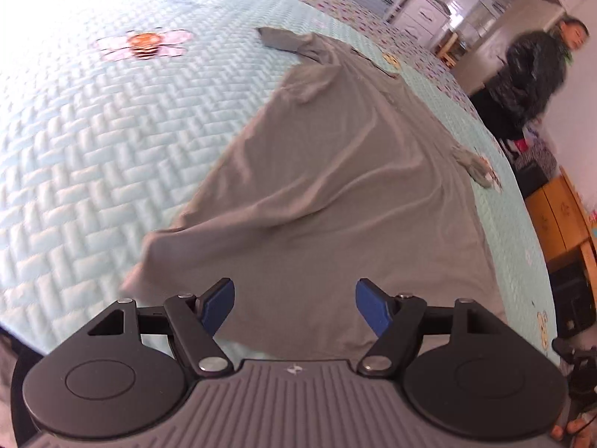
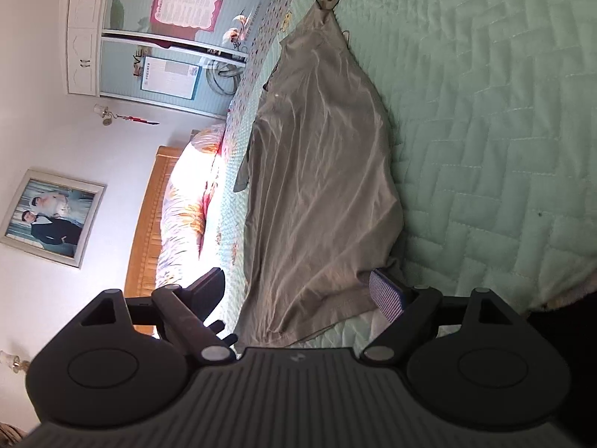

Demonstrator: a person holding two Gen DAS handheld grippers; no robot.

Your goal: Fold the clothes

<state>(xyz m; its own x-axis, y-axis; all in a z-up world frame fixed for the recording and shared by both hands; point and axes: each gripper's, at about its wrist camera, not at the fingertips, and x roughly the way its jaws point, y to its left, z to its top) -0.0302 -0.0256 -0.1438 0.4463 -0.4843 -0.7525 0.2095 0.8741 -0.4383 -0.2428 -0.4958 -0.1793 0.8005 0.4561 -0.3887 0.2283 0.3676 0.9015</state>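
Left-wrist and right-wrist views. The largest surface is the bed, covered by a pale mint quilt [image 1: 93,142] stitched in a herringbone pattern, with cartoon bee prints and a dotted border. On it lies the task's thing, a grey-green long-sleeved garment [image 1: 317,186], spread lengthwise and rumpled into soft ridges; its hem is nearest my claws, and one sleeve [image 1: 280,39] reaches away at the far end while the other sleeve [image 1: 475,166] trails toward the quilt's edge. In the right-wrist view the same garment runs up the frame, its far end gathered into a narrow twist. Beyond the bed, a wooden headboard [image 2: 149,224] stands behind flowered pillows [image 2: 186,205], next to a white wardrobe [image 2: 156,33] with posters and a framed photograph [image 2: 52,218] on the wall. A person in a dark jacket [image 1: 530,74] stands past the bed's side.

My left gripper [image 1: 294,304] hovers over the hem with its blue pads wide apart, nothing between them. My right gripper [image 2: 304,287] likewise stands open, holding nothing; the hem lies below its gap.
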